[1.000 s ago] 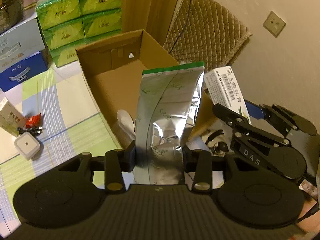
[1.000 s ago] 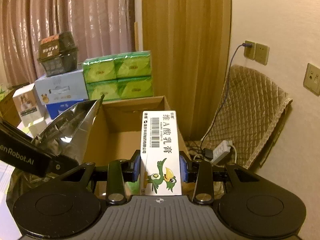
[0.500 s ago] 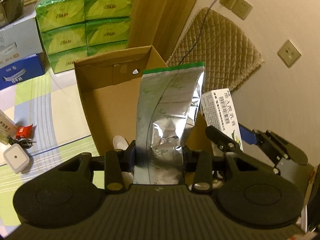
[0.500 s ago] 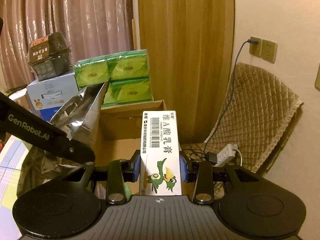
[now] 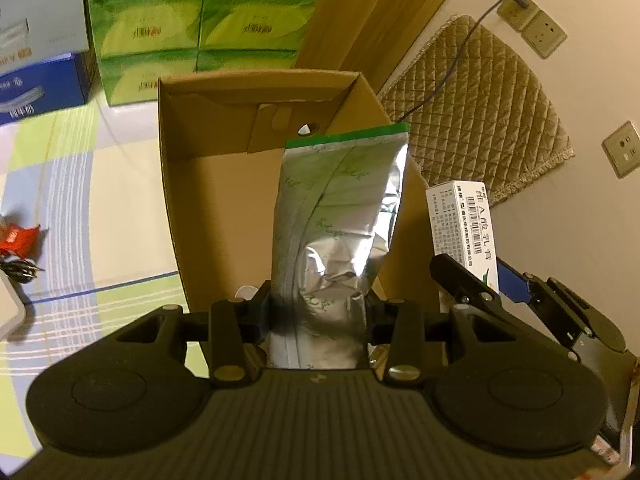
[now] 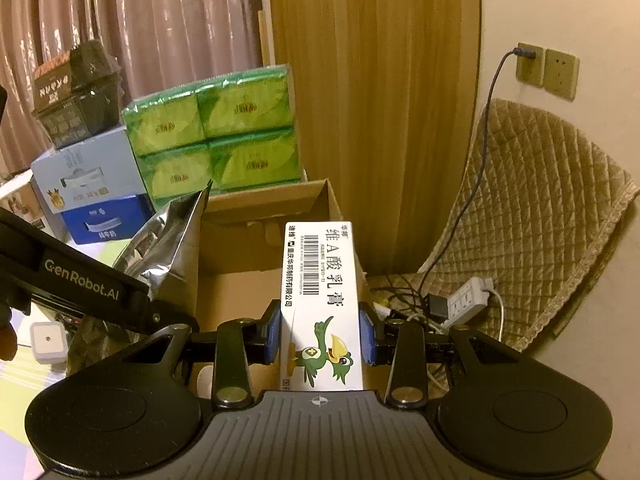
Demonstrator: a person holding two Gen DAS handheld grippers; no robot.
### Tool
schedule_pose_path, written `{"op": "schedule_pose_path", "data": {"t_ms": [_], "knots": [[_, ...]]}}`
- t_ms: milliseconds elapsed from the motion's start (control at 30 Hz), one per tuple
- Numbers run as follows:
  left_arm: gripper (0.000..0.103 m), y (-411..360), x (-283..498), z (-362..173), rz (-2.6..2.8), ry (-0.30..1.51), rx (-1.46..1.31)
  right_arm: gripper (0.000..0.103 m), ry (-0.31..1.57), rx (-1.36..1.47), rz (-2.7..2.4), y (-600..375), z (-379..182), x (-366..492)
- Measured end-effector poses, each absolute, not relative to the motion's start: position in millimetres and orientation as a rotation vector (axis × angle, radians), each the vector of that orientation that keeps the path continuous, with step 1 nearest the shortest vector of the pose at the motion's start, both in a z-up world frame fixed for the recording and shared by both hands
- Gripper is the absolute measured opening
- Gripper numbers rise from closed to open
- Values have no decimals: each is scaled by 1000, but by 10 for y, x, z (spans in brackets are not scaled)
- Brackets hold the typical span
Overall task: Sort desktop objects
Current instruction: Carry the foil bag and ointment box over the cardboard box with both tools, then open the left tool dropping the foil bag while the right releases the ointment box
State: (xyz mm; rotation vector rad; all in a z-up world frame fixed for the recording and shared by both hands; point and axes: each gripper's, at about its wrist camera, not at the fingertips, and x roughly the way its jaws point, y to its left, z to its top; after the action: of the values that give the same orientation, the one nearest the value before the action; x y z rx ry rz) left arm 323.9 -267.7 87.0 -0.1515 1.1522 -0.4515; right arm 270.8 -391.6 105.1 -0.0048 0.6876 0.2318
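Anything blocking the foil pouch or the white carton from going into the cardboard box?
Nothing visible. The foil pouch, in the left gripper, is already over the open cardboard box. The white carton, in the right gripper, is at its right wall, top open; only a small white item on the floor.

The crinkled silver foil pouch with a green top edge (image 5: 336,216) stands upright, above the open brown cardboard box (image 5: 224,184). The white rectangular carton with a barcode and a green cartoon bird (image 6: 320,304) is upright too, over the box's right wall.
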Motion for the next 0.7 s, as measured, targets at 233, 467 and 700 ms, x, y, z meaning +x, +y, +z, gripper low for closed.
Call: {"op": "schedule_pose_path", "data": {"t_ms": [233, 467, 700], "knots": [[41, -2525, 3255, 862, -439, 1107, -182, 36, 707, 1, 232, -3893, 926, 2768], [49, -2250, 3045, 1094, -434, 1025, -149, 36, 721, 2, 245, -3844, 885, 2788], [53, -1910, 2808, 1256, -404, 946, -104, 36, 765, 3, 267, -3741, 808, 2871]]}}
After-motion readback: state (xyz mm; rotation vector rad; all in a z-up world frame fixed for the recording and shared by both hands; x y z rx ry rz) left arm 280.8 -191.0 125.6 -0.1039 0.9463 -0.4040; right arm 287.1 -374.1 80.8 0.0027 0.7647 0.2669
